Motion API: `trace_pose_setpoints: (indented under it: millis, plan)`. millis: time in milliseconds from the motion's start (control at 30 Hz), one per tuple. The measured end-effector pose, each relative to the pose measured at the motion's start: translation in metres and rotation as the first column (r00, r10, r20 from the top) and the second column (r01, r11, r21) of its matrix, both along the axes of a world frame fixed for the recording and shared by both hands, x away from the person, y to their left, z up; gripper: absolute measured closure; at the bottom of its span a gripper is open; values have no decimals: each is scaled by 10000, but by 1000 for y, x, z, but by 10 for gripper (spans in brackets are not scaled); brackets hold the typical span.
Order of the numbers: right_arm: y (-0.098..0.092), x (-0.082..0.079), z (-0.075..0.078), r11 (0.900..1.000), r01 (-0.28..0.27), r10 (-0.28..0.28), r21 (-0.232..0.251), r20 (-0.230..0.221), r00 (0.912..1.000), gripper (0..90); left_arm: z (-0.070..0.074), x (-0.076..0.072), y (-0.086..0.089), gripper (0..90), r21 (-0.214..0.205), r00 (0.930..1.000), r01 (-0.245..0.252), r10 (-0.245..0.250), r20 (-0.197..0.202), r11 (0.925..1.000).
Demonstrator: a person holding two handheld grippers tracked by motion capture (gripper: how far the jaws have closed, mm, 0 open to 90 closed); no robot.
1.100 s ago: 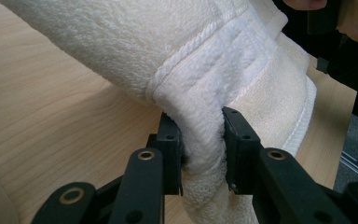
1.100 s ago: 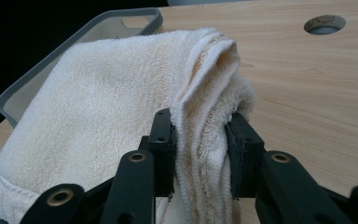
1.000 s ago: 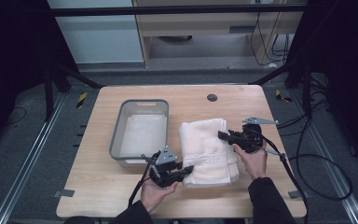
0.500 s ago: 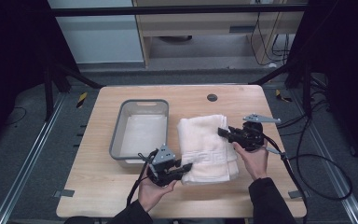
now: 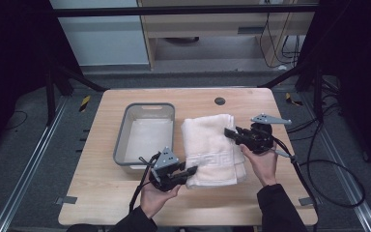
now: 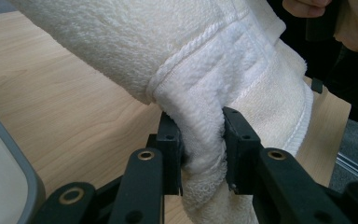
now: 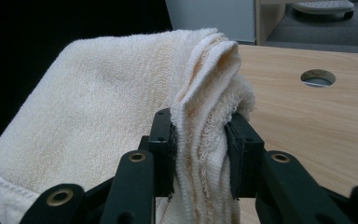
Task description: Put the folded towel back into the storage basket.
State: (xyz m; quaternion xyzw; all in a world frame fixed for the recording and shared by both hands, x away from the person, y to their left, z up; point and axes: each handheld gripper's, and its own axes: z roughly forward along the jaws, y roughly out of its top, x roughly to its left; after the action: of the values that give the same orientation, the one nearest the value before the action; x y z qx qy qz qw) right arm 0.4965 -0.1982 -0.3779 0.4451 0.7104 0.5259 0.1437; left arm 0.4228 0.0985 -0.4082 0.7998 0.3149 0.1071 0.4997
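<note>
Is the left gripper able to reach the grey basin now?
Probably not yet: the left gripper is shut on the towel. The grey basin stands close beside it, with bare table between.

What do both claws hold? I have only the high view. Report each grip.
Observer: In the left gripper view, the left claw is shut on a bunched corner of the cream terry towel, at its woven border band.
Operator: Now the right.
Observer: In the right gripper view, the right claw is shut on a stack of folded towel layers.
Operator: Check beneath that grip.
Observer: The pinched fold stands above the light wooden table.
</note>
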Motion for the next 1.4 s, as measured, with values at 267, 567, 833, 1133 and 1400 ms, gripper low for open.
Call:
trace_pose_setpoints:
  millis: [267,567,833,1133,1400]
  plan:
    - [7,1,8,10000,66,-65,-61,148,9999,674,8,2,7,705,-156,9999,-98,100,93,9998]
    - [18,6,19,9999,100,-98,-66,355,9993,676,17,3,16,704,-287,9989,-349,357,292,9990]
    - [33,12,32,9998,110,-102,-156,482,9988,676,28,5,28,704,-395,9978,-544,557,346,9977]
    - [49,17,45,9997,107,-92,-235,641,9979,677,38,8,40,704,-479,9957,-776,798,464,9958]
    - [65,24,54,9994,125,-100,-326,775,9969,677,44,14,56,704,-679,9920,-1151,1182,439,9910]
